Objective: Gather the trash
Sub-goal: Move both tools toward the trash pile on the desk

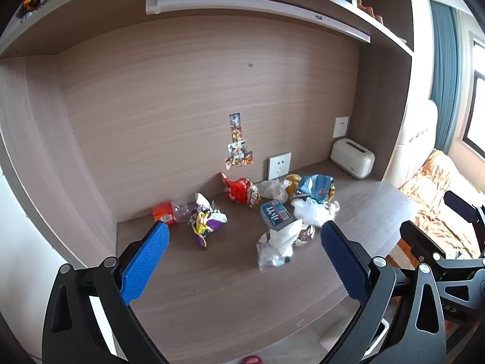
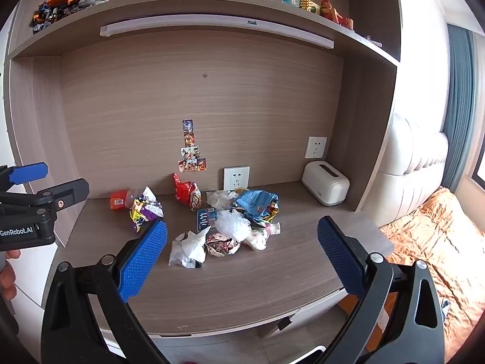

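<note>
Trash lies scattered on the wooden desk [image 1: 212, 288] [image 2: 242, 288]: a crushed bottle with an orange label [image 1: 165, 212] [image 2: 119, 200], a purple and yellow wrapper [image 1: 204, 218] [image 2: 145, 210], a red snack bag [image 1: 241, 192] [image 2: 186, 194], a blue foil bag [image 1: 315, 188] [image 2: 257, 203], a blue card pack [image 1: 275, 214] [image 2: 206, 218], clear plastic bags [image 1: 277, 247] [image 2: 189, 247] and a crumpled wrapper [image 2: 222, 244]. My left gripper [image 1: 244, 233] hovers open in front of the pile, holding nothing. My right gripper [image 2: 242, 233] is open too, over the desk's front part.
A white toaster-like box [image 1: 353, 157] [image 2: 326, 186] stands at the back right corner. Wall sockets [image 1: 279, 165] [image 2: 236, 177] and stickers are on the back panel. Shelves with toys and books hang above. A bed with an orange cover [image 2: 439, 242] lies to the right.
</note>
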A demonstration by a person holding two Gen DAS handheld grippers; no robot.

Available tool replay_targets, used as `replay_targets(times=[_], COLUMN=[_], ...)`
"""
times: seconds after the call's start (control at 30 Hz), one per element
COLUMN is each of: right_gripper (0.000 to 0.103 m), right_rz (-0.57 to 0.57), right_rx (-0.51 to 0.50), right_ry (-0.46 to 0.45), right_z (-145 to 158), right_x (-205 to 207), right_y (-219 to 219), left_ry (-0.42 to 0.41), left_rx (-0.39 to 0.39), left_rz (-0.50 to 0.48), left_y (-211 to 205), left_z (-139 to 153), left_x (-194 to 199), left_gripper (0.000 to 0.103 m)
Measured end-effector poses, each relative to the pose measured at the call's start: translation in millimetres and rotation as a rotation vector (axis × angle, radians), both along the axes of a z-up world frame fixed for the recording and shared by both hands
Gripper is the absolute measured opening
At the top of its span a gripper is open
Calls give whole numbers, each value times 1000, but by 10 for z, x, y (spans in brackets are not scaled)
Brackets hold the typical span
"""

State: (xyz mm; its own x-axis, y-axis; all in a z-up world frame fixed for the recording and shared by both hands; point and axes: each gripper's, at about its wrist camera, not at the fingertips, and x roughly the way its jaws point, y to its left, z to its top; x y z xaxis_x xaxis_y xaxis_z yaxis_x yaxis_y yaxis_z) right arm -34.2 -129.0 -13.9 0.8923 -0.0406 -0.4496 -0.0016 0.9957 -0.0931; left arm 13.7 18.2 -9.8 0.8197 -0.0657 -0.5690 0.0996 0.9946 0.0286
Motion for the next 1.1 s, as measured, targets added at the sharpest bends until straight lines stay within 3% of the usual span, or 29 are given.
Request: replay_targets(times=[1.1], right_gripper=[99], right_rz=[2], right_rx=[8], right_ry=[2], right_z=[-16], right_x=[65], right_y=[46], left_ry=[14], left_rx=[10], left_rz=[-18], left_y=[3], left_z=[-16], left_x=[116], left_gripper=[98])
